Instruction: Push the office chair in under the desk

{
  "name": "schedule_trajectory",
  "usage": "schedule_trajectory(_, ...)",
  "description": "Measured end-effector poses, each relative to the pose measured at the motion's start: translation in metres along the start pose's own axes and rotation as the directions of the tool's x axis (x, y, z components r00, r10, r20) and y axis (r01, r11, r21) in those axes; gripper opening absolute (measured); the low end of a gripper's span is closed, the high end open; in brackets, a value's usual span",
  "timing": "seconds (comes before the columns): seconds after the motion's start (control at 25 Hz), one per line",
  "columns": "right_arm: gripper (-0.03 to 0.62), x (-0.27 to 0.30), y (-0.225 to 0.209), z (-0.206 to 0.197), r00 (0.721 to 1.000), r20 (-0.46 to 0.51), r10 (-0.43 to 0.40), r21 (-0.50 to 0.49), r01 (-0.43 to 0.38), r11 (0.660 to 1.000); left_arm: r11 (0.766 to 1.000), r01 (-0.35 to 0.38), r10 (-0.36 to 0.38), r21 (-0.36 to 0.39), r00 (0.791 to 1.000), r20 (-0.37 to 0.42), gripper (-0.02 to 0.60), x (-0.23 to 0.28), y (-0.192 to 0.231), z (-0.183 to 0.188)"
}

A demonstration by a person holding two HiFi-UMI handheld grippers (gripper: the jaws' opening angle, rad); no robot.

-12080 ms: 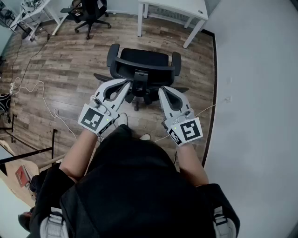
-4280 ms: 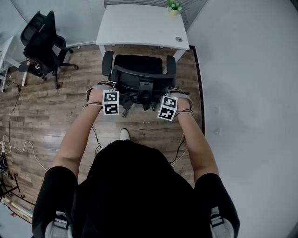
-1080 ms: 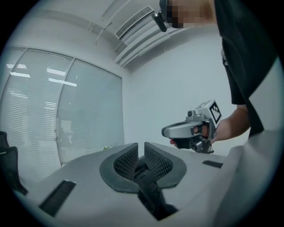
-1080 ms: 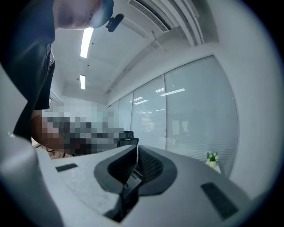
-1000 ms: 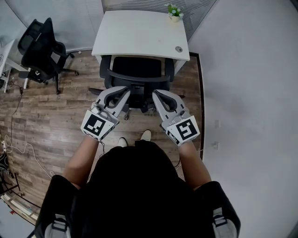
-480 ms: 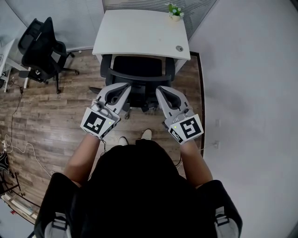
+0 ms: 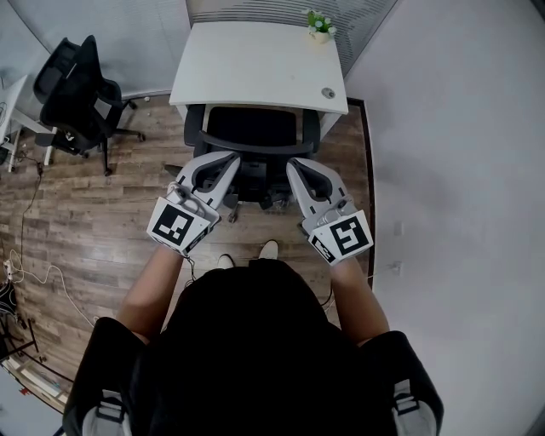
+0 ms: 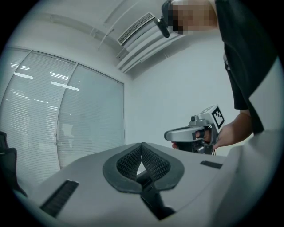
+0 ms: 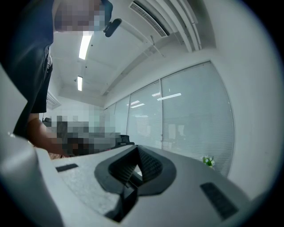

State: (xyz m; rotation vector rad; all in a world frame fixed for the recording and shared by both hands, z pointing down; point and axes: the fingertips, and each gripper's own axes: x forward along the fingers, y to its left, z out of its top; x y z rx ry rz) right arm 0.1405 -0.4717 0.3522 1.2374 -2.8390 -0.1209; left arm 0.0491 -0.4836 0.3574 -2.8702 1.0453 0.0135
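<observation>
The black office chair [image 7: 254, 134] stands with its seat partly beneath the white desk [image 7: 255, 60], backrest toward me. Both grippers are held back from the backrest and touch nothing. My left gripper [image 7: 231, 158] hangs over the chair's left rear, its jaws shut and empty. My right gripper [image 7: 294, 164] hangs over the right rear, also shut and empty. In the left gripper view the shut left gripper [image 8: 142, 145] points up at the wall and shows the right gripper [image 8: 195, 133] in a hand. The right gripper [image 9: 136, 149] in its own view faces the blinds.
A small potted plant [image 7: 319, 19] and a round grommet [image 7: 327, 92] sit on the desk. A second black chair [image 7: 72, 85] stands at the left. A white wall [image 7: 451, 170] runs close on the right. Cables [image 7: 34, 255] lie on the wood floor; my feet [image 7: 269, 249] are behind the chair.
Since several seconds ago the chair has gone further under the desk and both grippers have come off its backrest. In the last second they have barely shifted.
</observation>
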Motion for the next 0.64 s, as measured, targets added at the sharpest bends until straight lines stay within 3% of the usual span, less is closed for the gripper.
schedule_trajectory(0.64,0.002,0.004,-0.014,-0.002,1.0,0.0,-0.014,0.004,0.014,1.0,1.0,0.003,-0.002,0.005,1.0,-0.013,-0.005,0.012,0.008,-0.004)
